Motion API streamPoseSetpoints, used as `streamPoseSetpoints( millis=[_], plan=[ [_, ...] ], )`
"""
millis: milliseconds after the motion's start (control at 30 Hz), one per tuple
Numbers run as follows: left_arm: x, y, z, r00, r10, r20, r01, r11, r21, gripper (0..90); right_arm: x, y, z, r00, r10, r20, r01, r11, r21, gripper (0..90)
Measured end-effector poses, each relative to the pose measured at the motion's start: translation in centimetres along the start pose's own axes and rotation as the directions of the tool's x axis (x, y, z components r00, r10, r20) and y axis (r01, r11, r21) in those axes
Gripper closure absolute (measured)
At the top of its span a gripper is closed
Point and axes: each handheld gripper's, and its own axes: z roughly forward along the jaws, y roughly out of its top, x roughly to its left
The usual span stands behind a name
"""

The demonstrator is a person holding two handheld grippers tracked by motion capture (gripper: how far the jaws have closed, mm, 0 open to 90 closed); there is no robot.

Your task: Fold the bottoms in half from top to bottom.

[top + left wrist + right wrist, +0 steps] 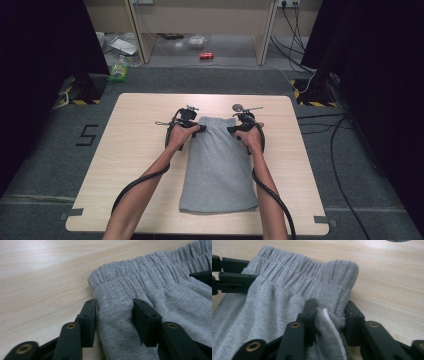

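The folded grey shorts [218, 165] lie lengthwise near-to-far on the worktop [140, 150], waistband at the far end, where the left claw [192, 128] straddles one corner unclamped and the right claw [239, 129] pinches the other.

The folded shorts [219, 165] lie on the middle of the worktop [135, 150], waistband at the far end. The left claw [199, 128] sits at the waistband's left corner, the right claw [231, 129] at its right corner.
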Motion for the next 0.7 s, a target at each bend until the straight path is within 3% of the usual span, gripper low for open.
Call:
streamPoseSetpoints(
  millis=[100, 233, 433, 700],
  plan=[
    [-0.2, 0.1, -0.2, 0.9999, 0.014, 0.004, -0.014, 0.9999, -0.006, 62.9, -0.1, -0.3, 0.0, 0.9995, 0.021, -0.024, -0.021, 1.0, -0.015, 74.4],
    [-0.5, 0.4, -0.6, 0.9991, 0.042, 0.001, -0.042, 0.999, -0.015, 69.1, 0.0, -0.3, -0.1, 0.9997, 0.011, -0.022, -0.012, 1.0, -0.026, 76.4],
    [-0.6, 0.7, -1.6, 0.9983, 0.05, 0.031, -0.048, 0.9978, -0.044, 71.3, 0.2, -0.1, -0.9, 0.9996, -0.002, -0.026, 0.001, 0.999, -0.048, 77.3],
    [-1.0, 0.9, -4.0, 0.9944, 0.082, 0.066, -0.076, 0.993, -0.091, 71.9, 0.5, 0.2, -2.7, 0.9969, -0.034, -0.071, 0.027, 0.995, -0.1, 77.8]
  ],
)
